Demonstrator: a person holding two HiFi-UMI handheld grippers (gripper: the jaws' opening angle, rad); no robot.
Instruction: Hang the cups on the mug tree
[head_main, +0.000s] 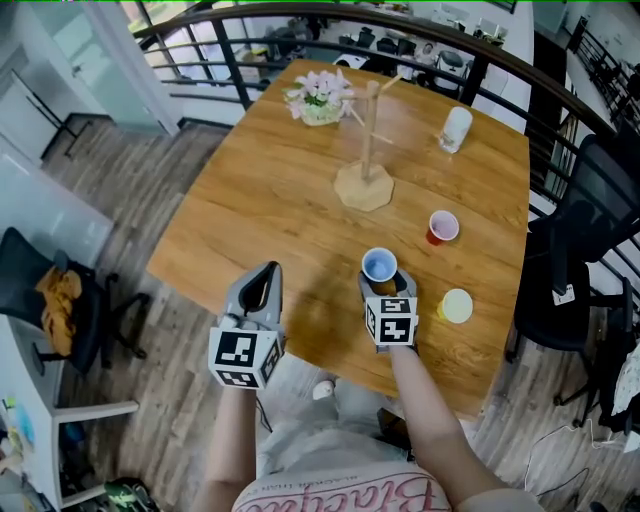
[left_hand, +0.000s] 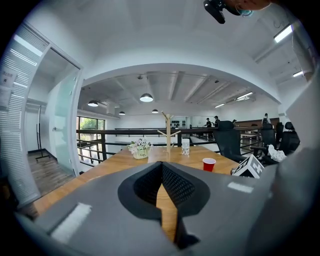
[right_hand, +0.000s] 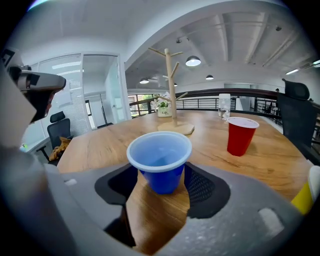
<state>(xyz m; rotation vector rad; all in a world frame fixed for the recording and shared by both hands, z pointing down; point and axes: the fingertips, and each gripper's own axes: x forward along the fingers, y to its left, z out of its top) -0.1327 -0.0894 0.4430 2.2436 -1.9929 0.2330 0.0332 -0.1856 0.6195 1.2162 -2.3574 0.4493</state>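
Blue cup (right_hand: 160, 162) between right gripper's (right_hand: 161, 174) parted fingers (right_hand: 206, 187)

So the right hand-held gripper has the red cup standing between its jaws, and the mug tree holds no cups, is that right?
Not quite: the cup between the jaws of the right hand-held gripper is the blue cup, as the right gripper view shows. The red cup stands apart, further right. The mug tree does hold no cups.
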